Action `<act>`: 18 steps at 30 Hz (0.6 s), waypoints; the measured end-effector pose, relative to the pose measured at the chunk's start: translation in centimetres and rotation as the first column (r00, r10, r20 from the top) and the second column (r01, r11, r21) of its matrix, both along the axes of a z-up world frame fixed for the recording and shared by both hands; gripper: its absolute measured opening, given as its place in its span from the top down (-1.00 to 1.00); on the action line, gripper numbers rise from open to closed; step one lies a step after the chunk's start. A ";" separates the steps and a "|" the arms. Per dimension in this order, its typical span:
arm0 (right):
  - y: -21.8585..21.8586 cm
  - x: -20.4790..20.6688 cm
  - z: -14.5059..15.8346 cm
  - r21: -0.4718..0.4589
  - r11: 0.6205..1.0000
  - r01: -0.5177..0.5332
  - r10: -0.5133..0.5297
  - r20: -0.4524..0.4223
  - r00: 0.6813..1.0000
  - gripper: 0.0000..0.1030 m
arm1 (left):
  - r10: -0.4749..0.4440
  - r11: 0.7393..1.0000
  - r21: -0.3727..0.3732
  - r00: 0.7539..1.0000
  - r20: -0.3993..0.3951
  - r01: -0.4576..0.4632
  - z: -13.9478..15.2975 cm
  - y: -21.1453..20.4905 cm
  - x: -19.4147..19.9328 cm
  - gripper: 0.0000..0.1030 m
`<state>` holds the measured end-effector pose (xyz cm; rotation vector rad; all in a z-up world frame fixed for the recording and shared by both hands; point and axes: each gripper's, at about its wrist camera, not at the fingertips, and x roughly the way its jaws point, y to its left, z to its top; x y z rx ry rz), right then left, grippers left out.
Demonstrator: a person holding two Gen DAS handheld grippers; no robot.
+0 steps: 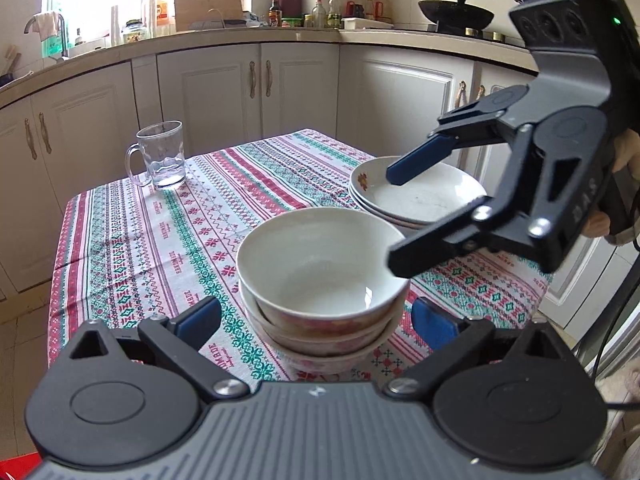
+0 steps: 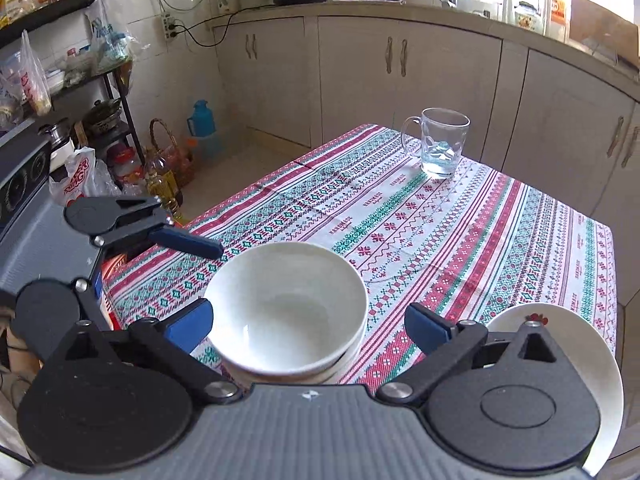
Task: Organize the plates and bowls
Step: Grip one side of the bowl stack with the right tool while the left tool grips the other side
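A stack of three white bowls [image 1: 320, 272] with red floral outsides stands on the patterned tablecloth [image 1: 140, 240]. My left gripper [image 1: 316, 320] is open, its blue pads [image 1: 200, 316] wide apart on either side of the stack and not touching it. My right gripper [image 1: 396, 220] comes in from the right, open and empty; its lower finger is close to the top bowl's rim and its upper finger hangs over a stack of white plates [image 1: 420, 196]. In the right wrist view the right gripper [image 2: 308, 320] straddles the bowls [image 2: 288, 304], with a plate [image 2: 560, 340] at lower right.
A glass mug [image 1: 164, 156] with a little water stands near the table's far corner, also seen as the mug [image 2: 440, 144]. Kitchen cabinets [image 1: 240, 92] and a counter ring the table. A shelf with bags and pots [image 2: 60, 80] stands to the side.
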<state>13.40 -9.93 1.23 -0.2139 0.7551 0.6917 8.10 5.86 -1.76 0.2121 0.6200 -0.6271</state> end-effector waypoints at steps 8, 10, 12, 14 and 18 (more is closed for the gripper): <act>-0.3 -3.2 -2.4 -0.118 0.991 -0.057 0.062 0.040 0.997 -1.00 | -0.077 0.994 0.074 0.996 -0.048 0.080 -2.0 0.4 -0.3 -0.96; -0.1 -3.1 -3.4 -0.148 0.987 -0.062 0.067 0.027 0.997 -1.00 | -0.079 0.991 0.100 0.995 -0.053 0.084 -2.7 0.3 0.1 -0.96; 0.0 -3.0 -4.3 -0.164 0.984 -0.074 0.076 0.006 0.997 -1.00 | -0.093 0.989 0.110 0.994 -0.053 0.098 -3.2 0.2 0.6 -0.96; 0.2 -2.6 -5.0 -0.174 0.981 -0.088 0.088 -0.007 0.996 -1.00 | -0.108 0.986 0.119 0.992 -0.064 0.115 -3.6 0.2 1.3 -0.96; 0.5 -1.5 -6.1 -0.169 0.977 -0.127 0.126 -0.017 0.992 -1.00 | -0.184 0.974 0.120 0.980 -0.071 0.192 -4.2 0.3 2.7 -0.95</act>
